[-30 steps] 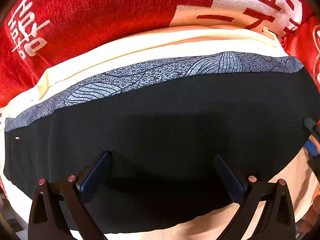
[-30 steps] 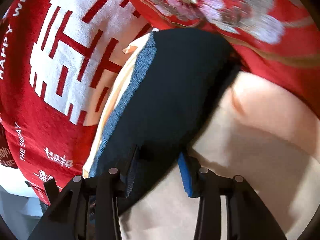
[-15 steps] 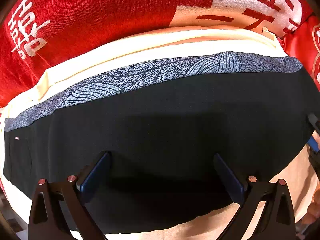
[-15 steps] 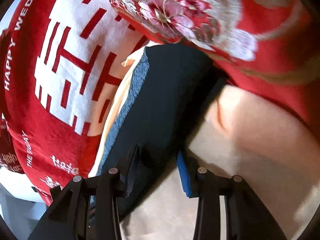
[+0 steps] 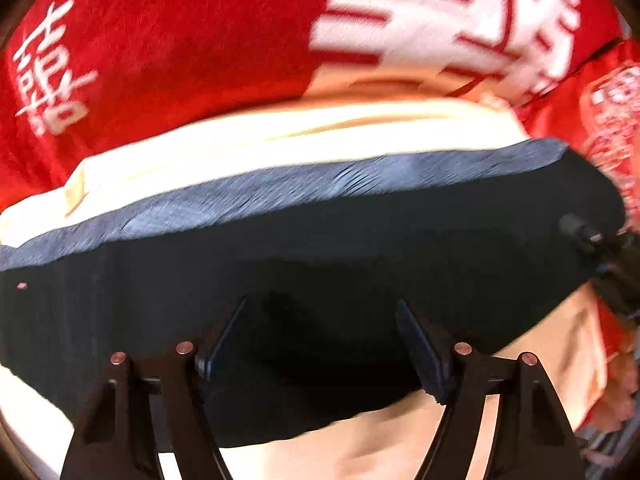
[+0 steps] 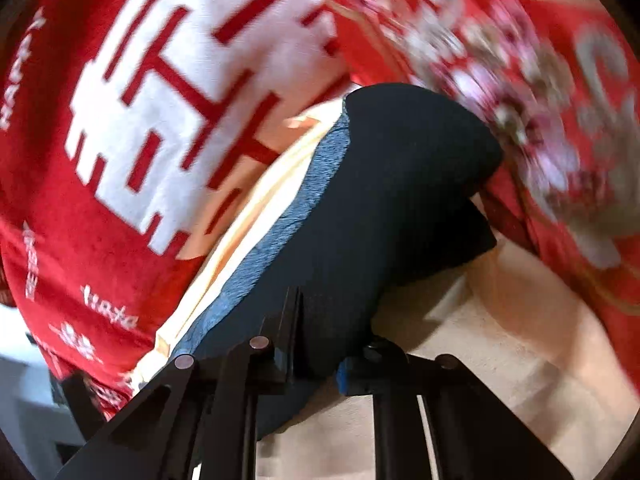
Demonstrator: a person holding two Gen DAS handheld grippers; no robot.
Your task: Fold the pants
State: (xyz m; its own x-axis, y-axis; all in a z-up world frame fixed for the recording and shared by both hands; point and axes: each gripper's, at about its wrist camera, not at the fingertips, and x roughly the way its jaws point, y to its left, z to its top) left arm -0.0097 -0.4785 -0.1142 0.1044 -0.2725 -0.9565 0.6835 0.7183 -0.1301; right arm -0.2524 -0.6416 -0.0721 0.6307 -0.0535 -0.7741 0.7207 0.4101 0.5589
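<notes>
Right now I am looking down on the dark pants [image 5: 320, 248], which are lying folded across a cream sheet [image 5: 280, 140] on top of a red blanket [image 5: 160, 40] with white lettering. Along their far edge a grey patterned band [image 5: 280, 188] is showing. My left gripper [image 5: 320, 340] is hanging over the near part of the pants with its jaws apart; they have just been closing in, and the dark cloth is lying between them, though I cannot tell whether the pads are pressing it. At the right edge of that view, part of the other tool is reaching the end of the pants.

From the right wrist, the pants [image 6: 380, 208] are running away from me, with the cream sheet [image 6: 460, 380] on their right and a red flowered cloth [image 6: 520, 100] beyond. My right gripper [image 6: 320, 340] has just been closing, and its jaws are pinching the near edge of the pants. Both views are blurred.
</notes>
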